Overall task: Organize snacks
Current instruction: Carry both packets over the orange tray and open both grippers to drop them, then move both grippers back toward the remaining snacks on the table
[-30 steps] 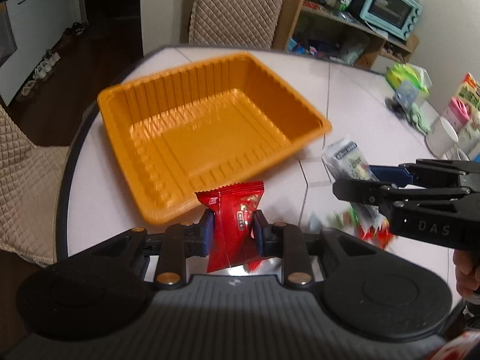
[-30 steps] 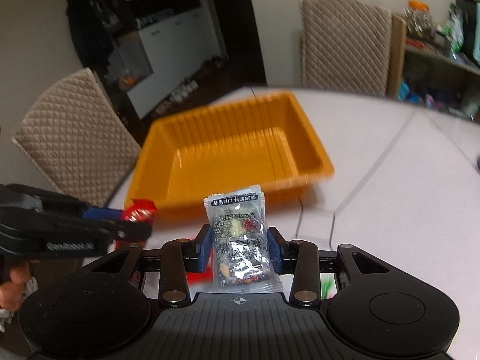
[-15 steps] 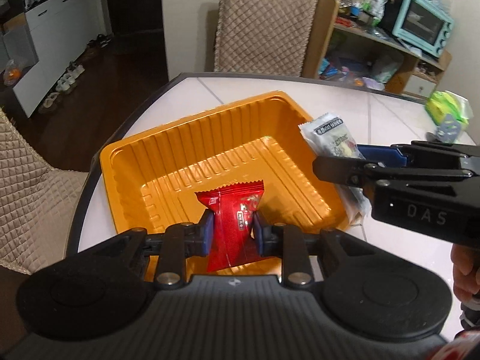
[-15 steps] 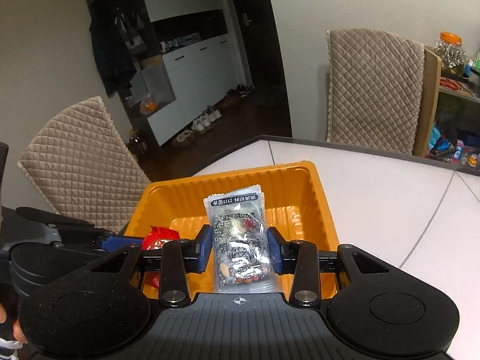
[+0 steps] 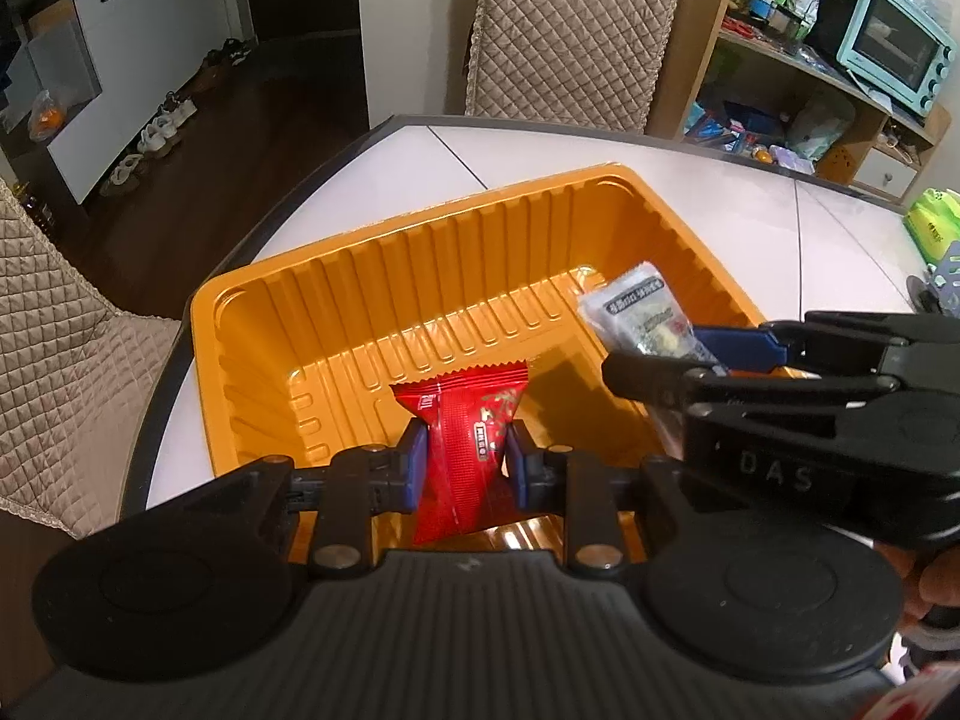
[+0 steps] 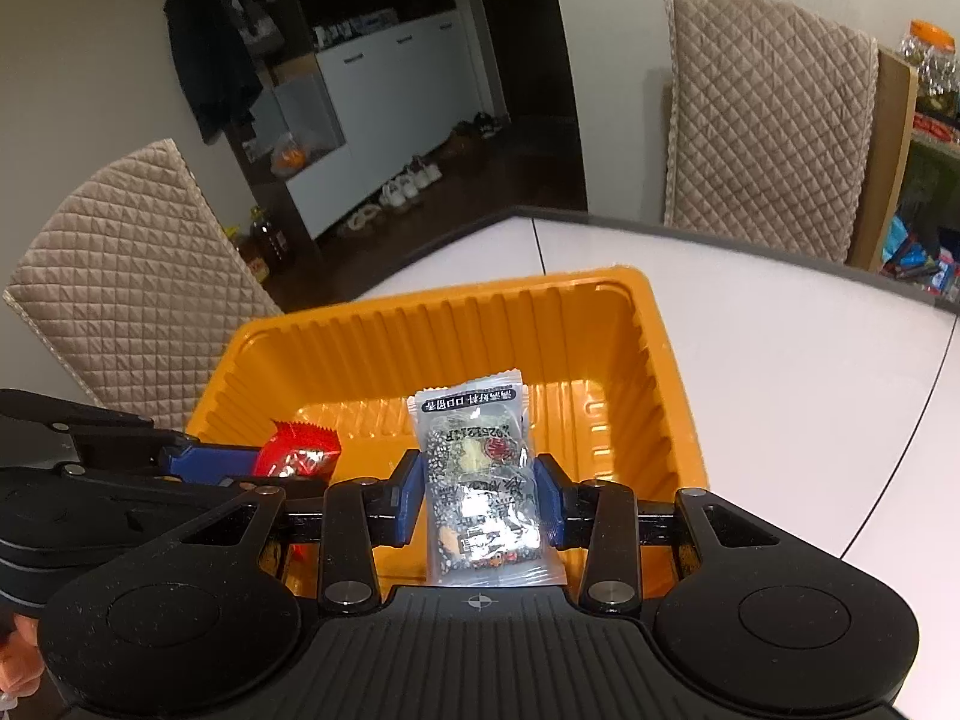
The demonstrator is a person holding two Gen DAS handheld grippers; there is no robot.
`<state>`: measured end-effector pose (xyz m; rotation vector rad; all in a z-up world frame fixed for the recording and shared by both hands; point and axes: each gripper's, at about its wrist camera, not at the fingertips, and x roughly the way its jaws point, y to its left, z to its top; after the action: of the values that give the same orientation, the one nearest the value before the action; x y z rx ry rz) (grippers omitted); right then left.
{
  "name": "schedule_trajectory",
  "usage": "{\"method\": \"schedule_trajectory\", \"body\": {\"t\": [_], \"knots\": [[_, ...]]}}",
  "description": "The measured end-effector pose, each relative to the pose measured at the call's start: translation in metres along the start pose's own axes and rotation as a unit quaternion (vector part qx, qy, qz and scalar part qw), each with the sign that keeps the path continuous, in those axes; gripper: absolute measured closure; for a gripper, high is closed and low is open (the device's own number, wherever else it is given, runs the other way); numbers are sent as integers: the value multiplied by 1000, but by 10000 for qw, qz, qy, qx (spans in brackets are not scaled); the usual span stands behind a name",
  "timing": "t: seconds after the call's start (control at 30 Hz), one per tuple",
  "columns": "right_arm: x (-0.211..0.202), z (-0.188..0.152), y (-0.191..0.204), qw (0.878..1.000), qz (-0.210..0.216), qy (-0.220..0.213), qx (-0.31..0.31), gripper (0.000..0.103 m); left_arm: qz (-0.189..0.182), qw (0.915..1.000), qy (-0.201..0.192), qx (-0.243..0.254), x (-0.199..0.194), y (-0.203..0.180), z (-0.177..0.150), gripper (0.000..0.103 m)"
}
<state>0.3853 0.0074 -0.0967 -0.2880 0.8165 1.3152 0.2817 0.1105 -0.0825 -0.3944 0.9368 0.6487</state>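
Observation:
An empty orange ribbed tray (image 5: 372,282) (image 6: 600,324) sits on the white table. My left gripper (image 5: 465,459) is shut on a red snack packet (image 5: 468,432) and holds it over the tray's near side; the packet also shows in the right wrist view (image 6: 300,450). My right gripper (image 6: 480,495) is shut on a clear snack packet with dark print (image 6: 480,480) and holds it over the tray. In the left wrist view that packet (image 5: 645,315) hangs over the tray's right part.
The white table (image 5: 750,222) has a dark rim. Quilted chairs (image 5: 570,30) (image 6: 120,276) stand around it. A shelf with a teal oven (image 5: 894,48) is behind; a green packet (image 5: 933,222) lies at the far right.
Both grippers moved forward with their packets from short of the tray to above its inside. Both stay shut on their packets.

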Motion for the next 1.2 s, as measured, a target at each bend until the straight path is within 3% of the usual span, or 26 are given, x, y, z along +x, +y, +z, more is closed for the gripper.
{"method": "schedule_trajectory", "body": {"t": [0.27, 0.37, 0.47, 0.6, 1.2], "knots": [[13, 1, -2, 9998, -96, 87, 147, 63, 2, 10000, 31, -61, 10, 4, 2, 77], [11, 3, -3, 9994, -164, 71, 284, 63, -11, 10000, 4, -90, 9, 7, 2, 64], [5, 4, -4, 9992, -165, -9, 352, 61, -50, 9999, -10, -135, 7, 9, 2, 58], [-7, 2, -4, 9989, -230, -135, 390, 47, -70, 9999, -39, -122, 1, 9, 1, 58], [-99, -30, 1, 9911, -297, -709, 1087, 46, -546, 9981, -291, 30, -64, 15, -23, 58]]}}
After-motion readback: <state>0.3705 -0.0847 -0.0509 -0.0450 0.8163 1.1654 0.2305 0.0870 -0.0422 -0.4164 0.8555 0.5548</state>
